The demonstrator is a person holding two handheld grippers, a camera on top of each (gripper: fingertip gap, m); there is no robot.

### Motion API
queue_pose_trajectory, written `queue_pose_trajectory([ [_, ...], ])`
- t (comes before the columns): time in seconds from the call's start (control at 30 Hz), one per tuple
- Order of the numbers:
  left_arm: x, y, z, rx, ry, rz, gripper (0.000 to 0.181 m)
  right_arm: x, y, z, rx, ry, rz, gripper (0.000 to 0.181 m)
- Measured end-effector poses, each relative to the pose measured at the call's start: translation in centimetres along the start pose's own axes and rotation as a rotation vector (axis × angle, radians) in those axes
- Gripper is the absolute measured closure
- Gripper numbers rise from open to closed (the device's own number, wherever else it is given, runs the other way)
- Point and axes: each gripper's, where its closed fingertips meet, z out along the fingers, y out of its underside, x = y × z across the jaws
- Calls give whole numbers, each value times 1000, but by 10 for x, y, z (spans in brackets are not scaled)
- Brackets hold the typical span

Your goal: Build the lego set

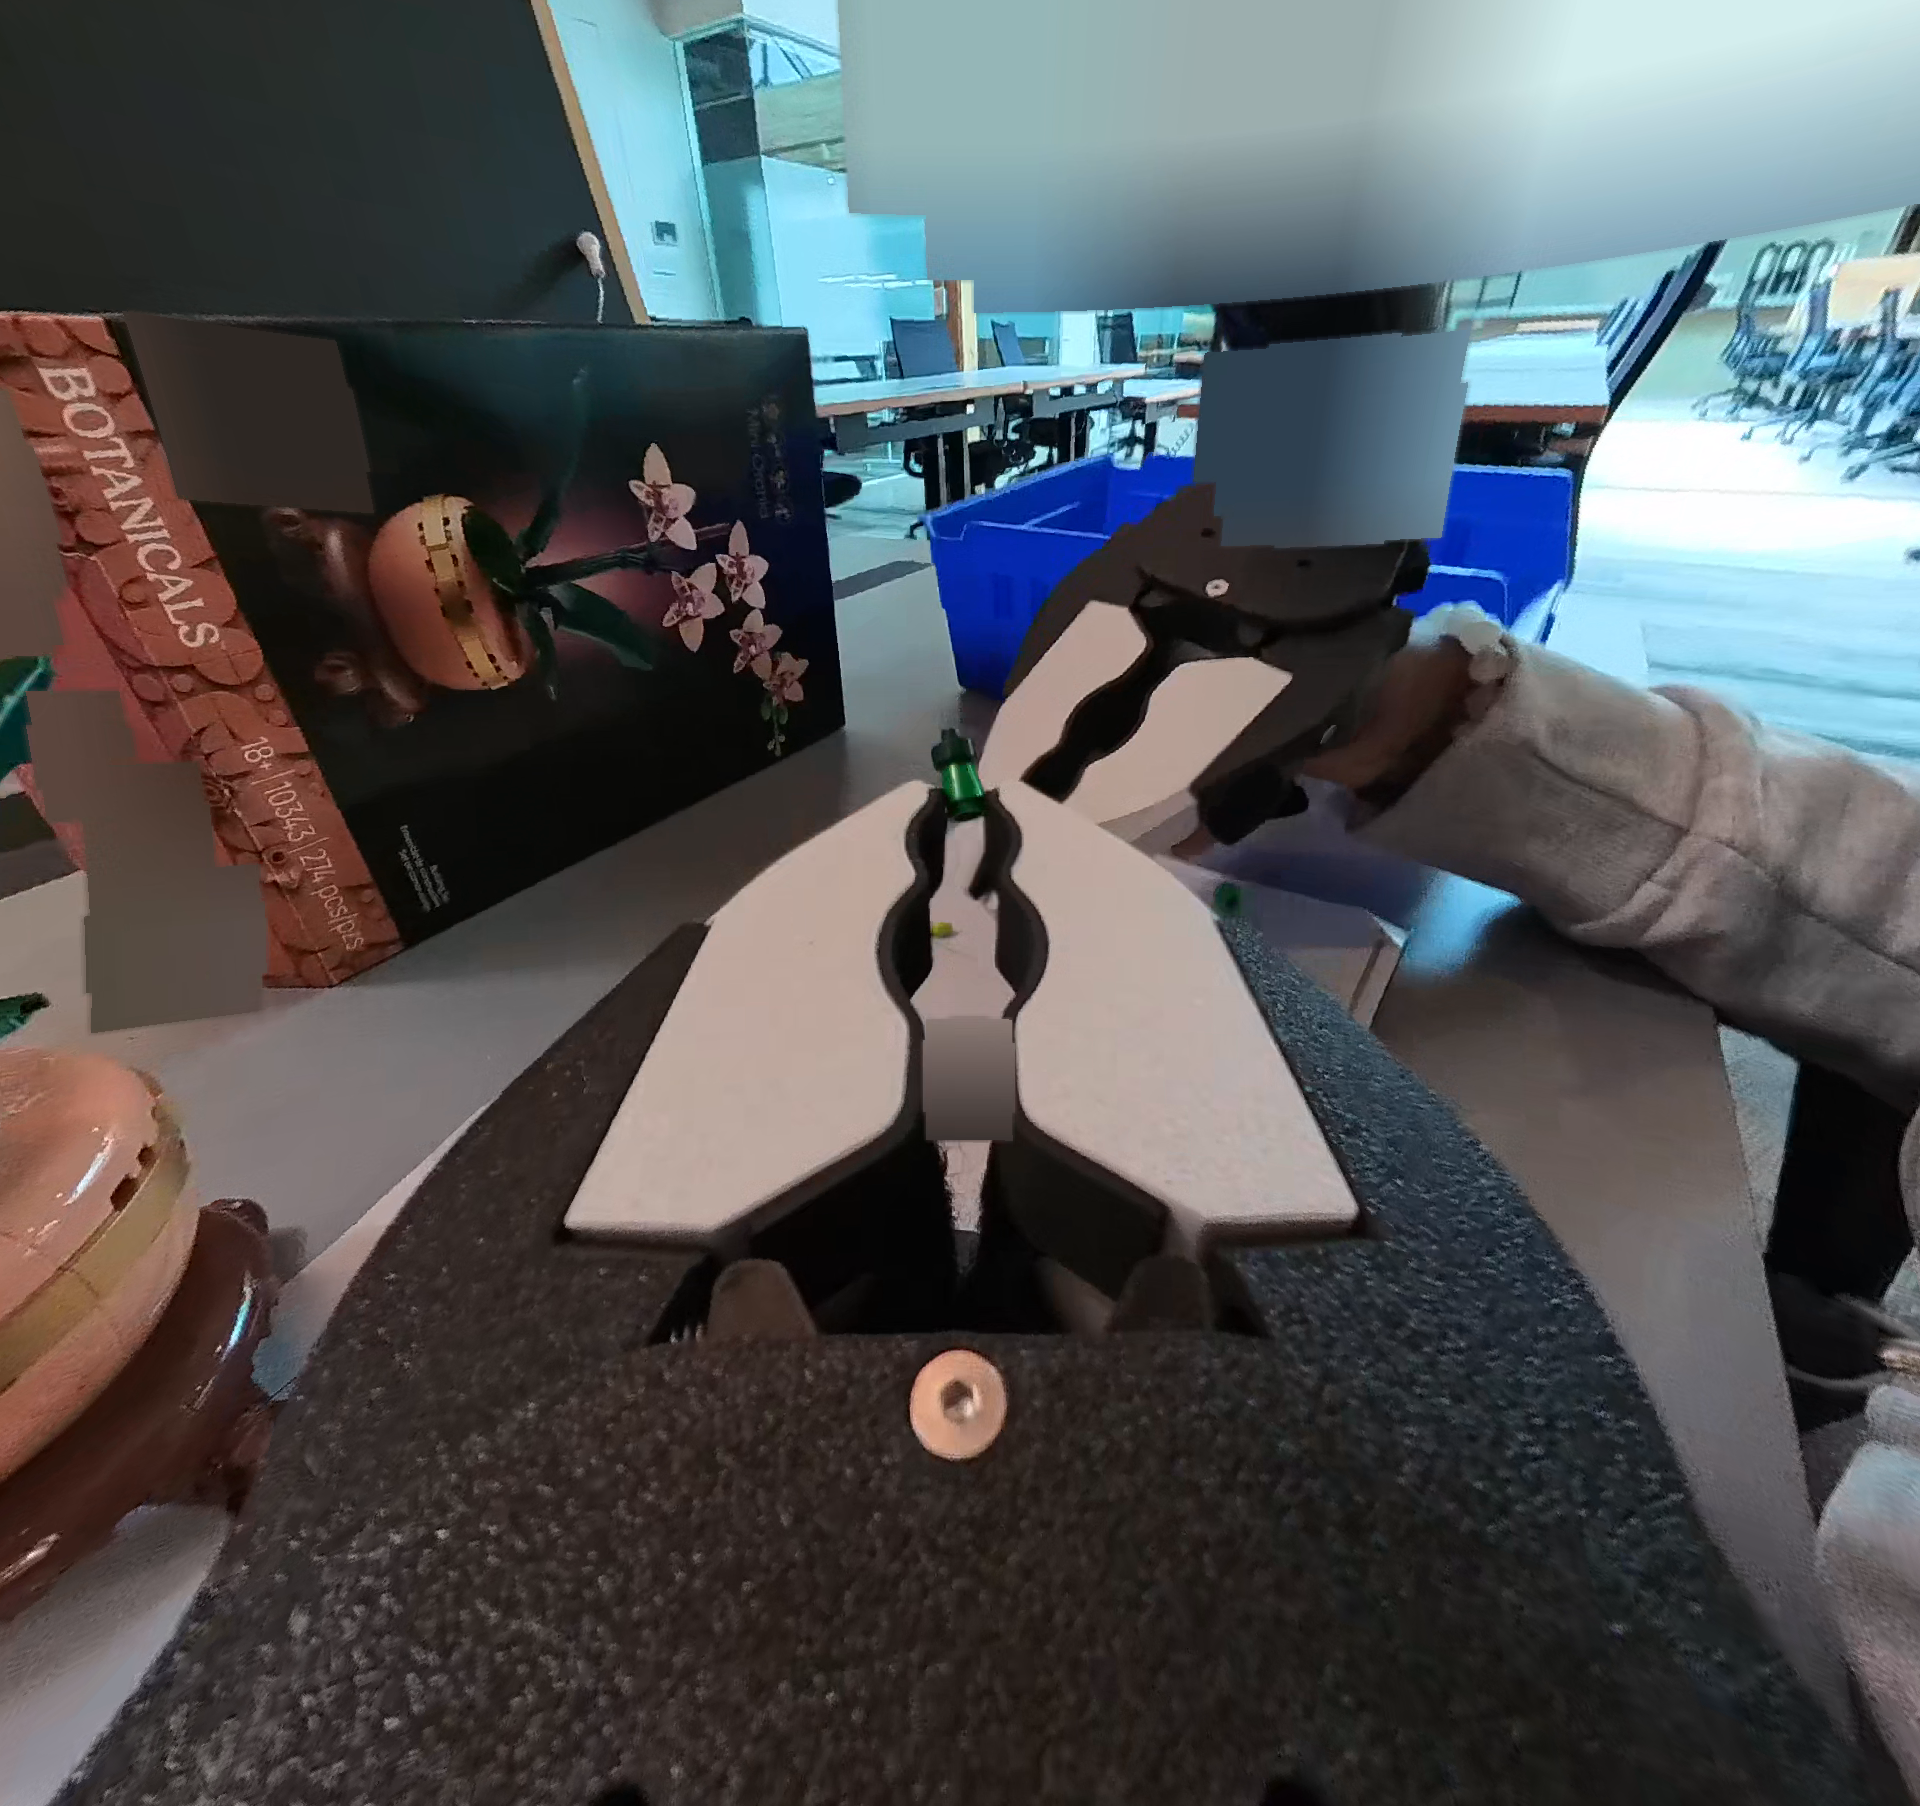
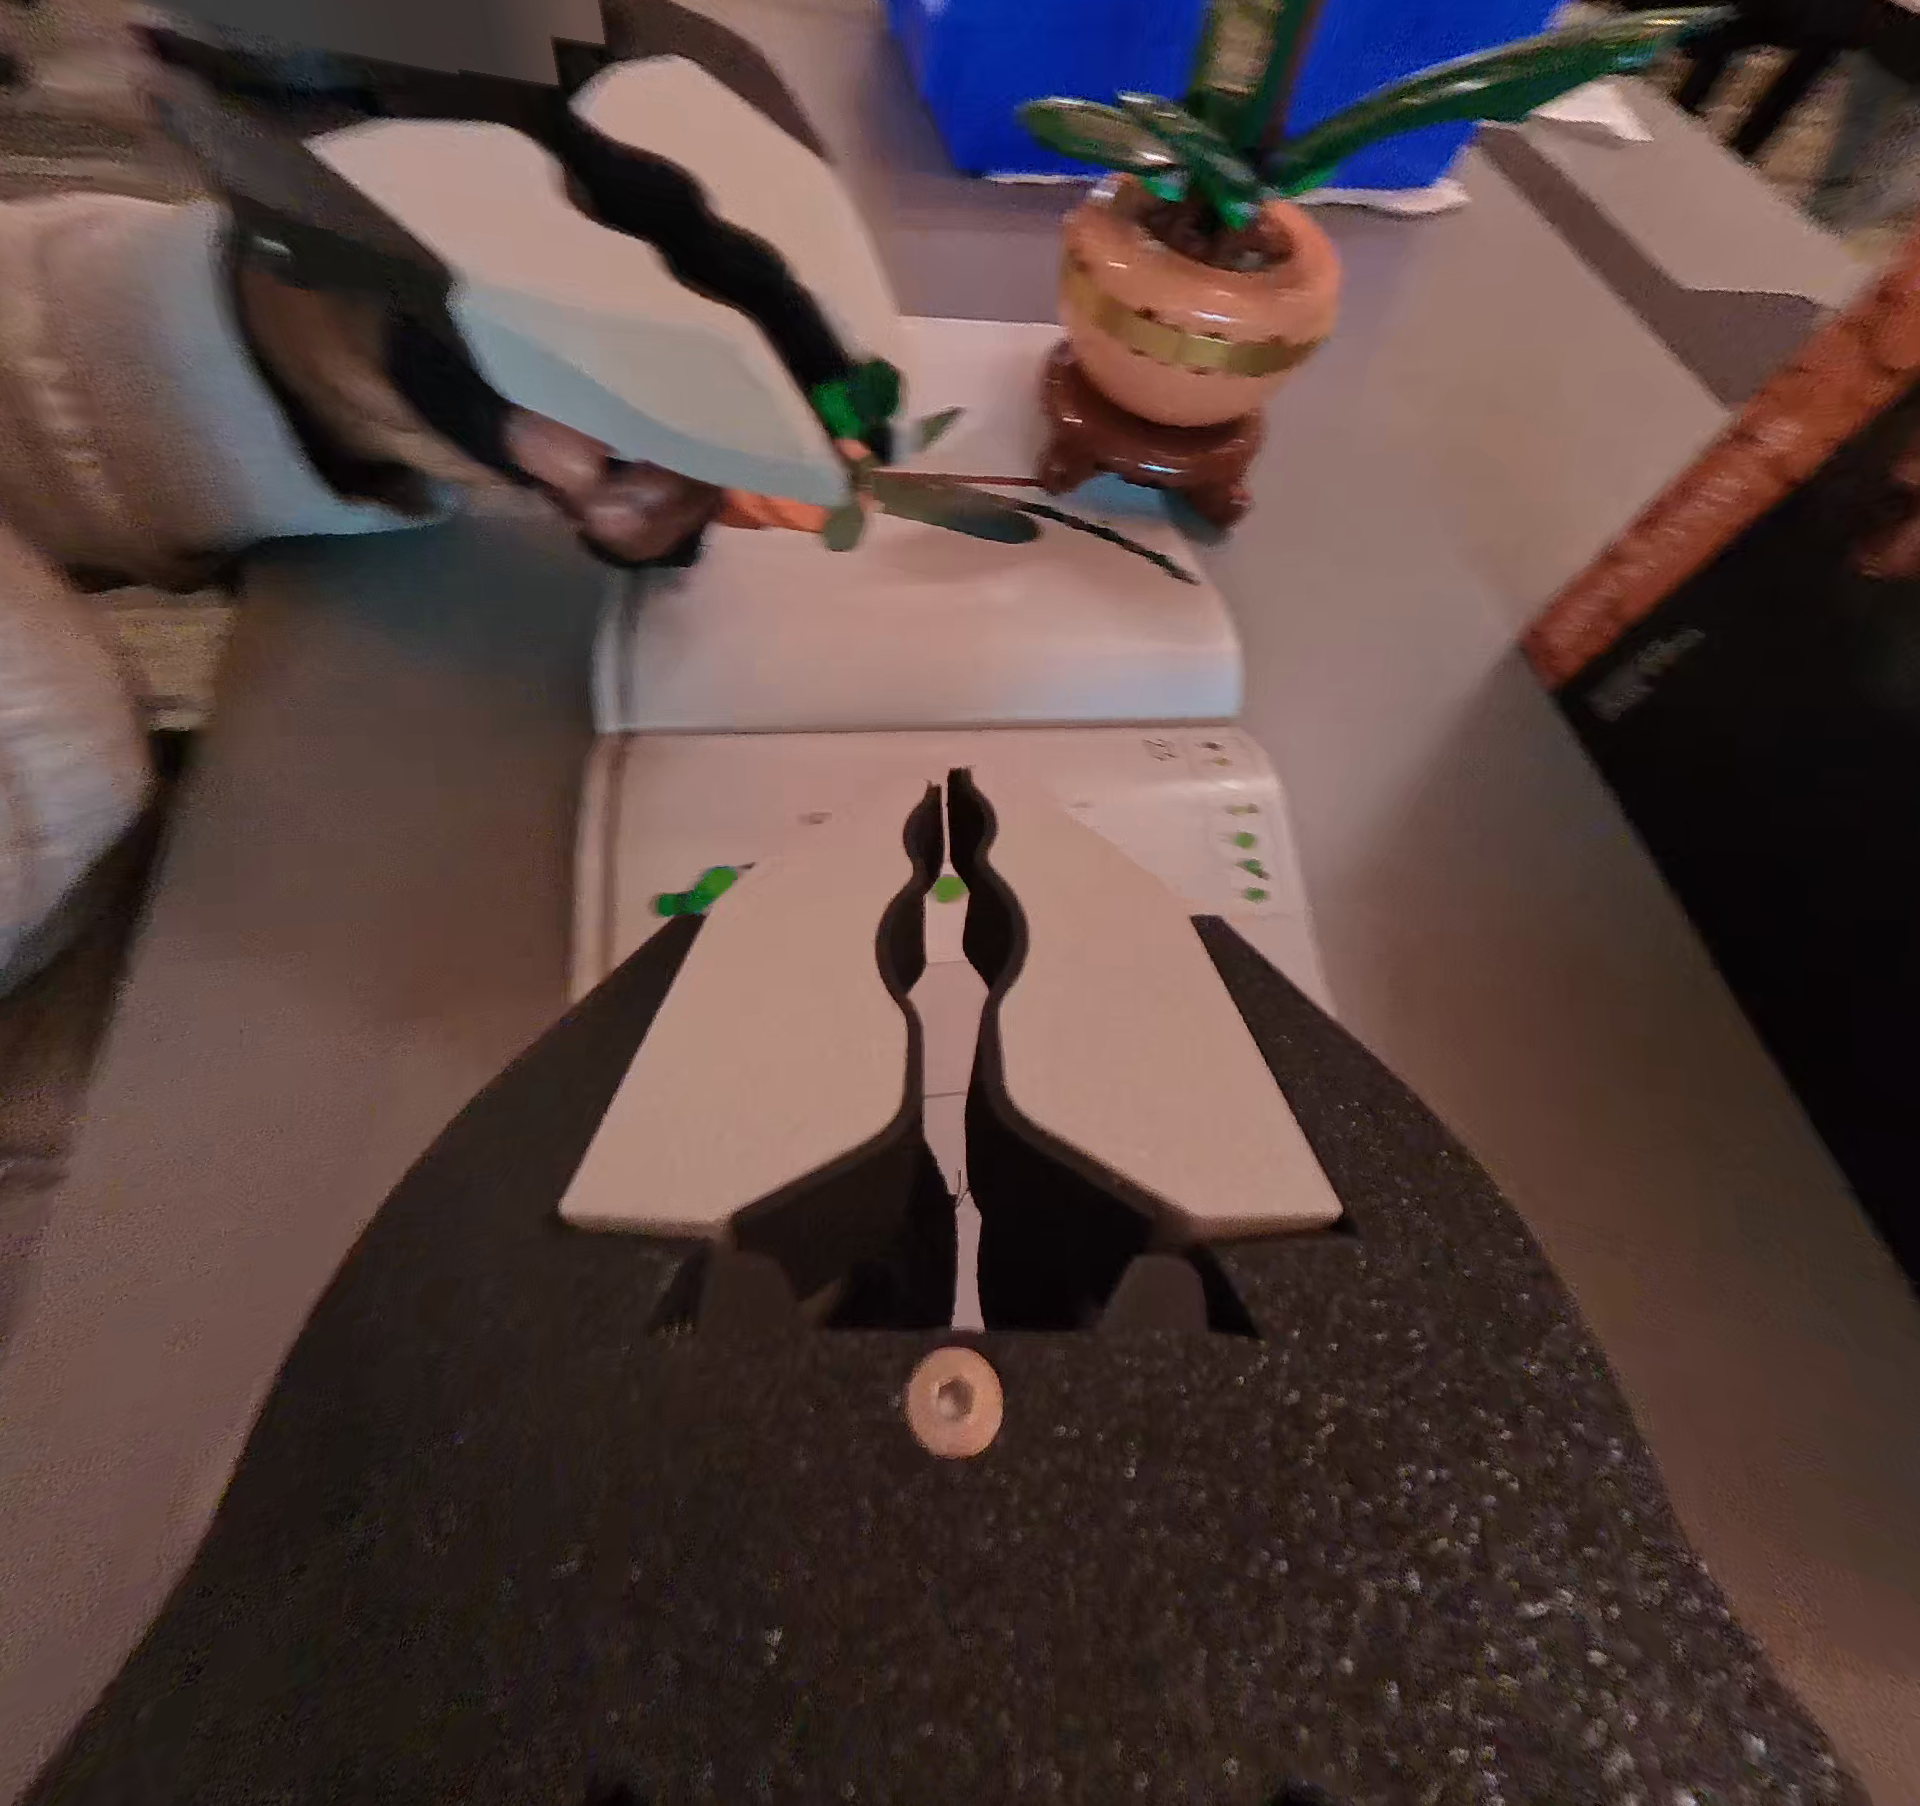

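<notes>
Left gripper (image 1: 961,800): you hold it in the centre of the left wrist view, its fingers closed on a small green piece (image 1: 957,777) at the tips; the piece stands out above them.
Right gripper (image 2: 948,800): in the centre of the right wrist view, its fingers are almost together with nothing between them, above an open booklet (image 2: 914,655) on the table (image 2: 1455,530).
Loose pieces: one green piece (image 2: 698,892) lies on the booklet just left of your right gripper; another one (image 2: 948,889) shows in the gap between its fingers.
Pot (image 2: 1195,322): in the upper right of the right wrist view, on a brown stand, with green leaves (image 2: 1475,83).
Box (image 1: 468,613): upright at the left of the left wrist view.
Bin (image 1: 997,572): blue, behind your right gripper.
</notes>
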Motion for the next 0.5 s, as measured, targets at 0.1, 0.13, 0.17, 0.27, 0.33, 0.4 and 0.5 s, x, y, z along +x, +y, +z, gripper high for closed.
queue_pose_trajectory([
  [0.1,3,3,0,-25,-4,34,175,-35,1,-3,-14,-245,-32,181],
  [0.13,4,4,1,-33,-3,31,175,-44,3,-4,-26,-295,-60,181],
  [0.17,4,6,1,-41,-2,26,175,-51,6,-5,-45,-333,-92,181],
  [0.27,3,9,1,-62,-13,29,175,-60,21,-2,-130,-385,-116,181],
  [0.33,3,11,1,-75,-17,29,175,-60,29,1,-167,-388,-105,181],
  [0.4,2,13,1,-85,-23,22,175,-57,30,3,-169,-376,-94,180],
  [0.5,-1,15,-1,-92,-41,4,175,-44,15,3,-58,-300,-49,178],
])
